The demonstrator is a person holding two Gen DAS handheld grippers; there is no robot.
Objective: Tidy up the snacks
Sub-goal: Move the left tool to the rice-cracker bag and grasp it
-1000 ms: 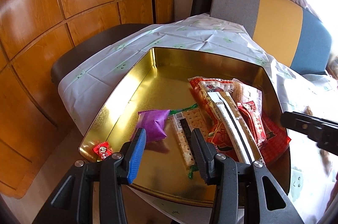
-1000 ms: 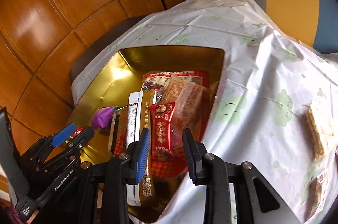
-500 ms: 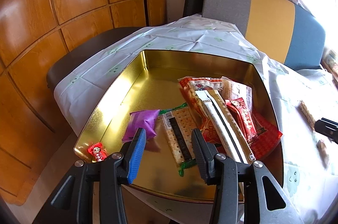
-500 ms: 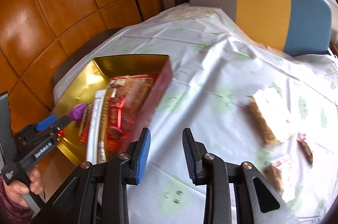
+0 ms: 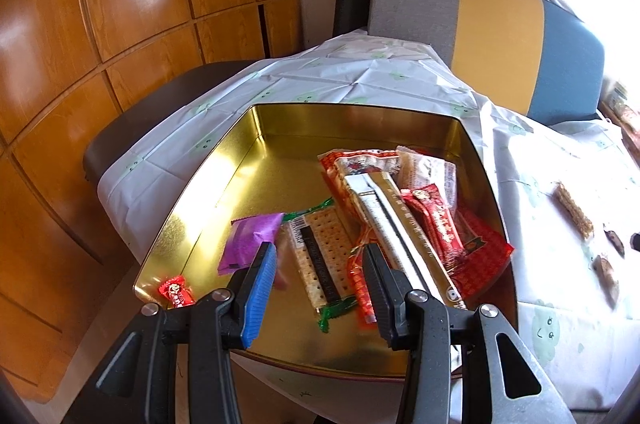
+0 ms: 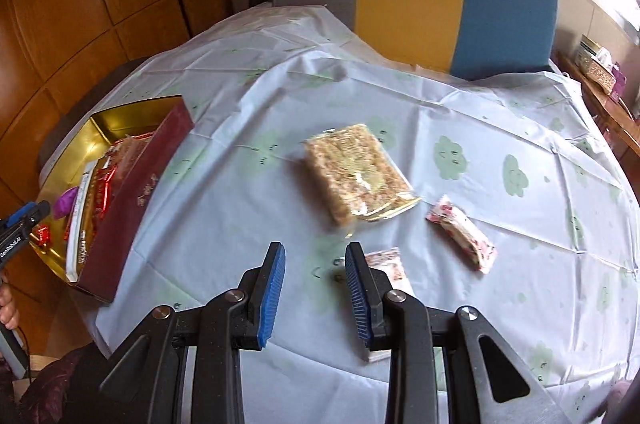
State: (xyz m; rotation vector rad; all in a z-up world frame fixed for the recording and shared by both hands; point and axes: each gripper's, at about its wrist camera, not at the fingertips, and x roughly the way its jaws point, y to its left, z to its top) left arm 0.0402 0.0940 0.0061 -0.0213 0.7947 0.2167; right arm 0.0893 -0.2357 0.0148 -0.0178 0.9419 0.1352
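I see the table under a thin, creased plastic tablecloth (image 6: 400, 96) printed with pale green blobs. At its left edge sits the gold tin (image 5: 280, 128), shiny metal with angled corners and a dark red outer wall. My left gripper (image 5: 320, 272) hangs over its near side, jaws spread and empty, the cracker pack (image 5: 320, 252) lying flat just beyond them, a glossy purple pouch (image 5: 250, 238) beside the blue pad. My right gripper (image 6: 316, 276) hovers over bare cloth, jaws parted with nothing between them. The rice-crisp slab (image 6: 356, 172), rough and grainy in clear wrap, lies just ahead of it; a small floral-wrapped sweet (image 6: 390, 264) sits beside its right finger, another (image 6: 462, 232) further right.
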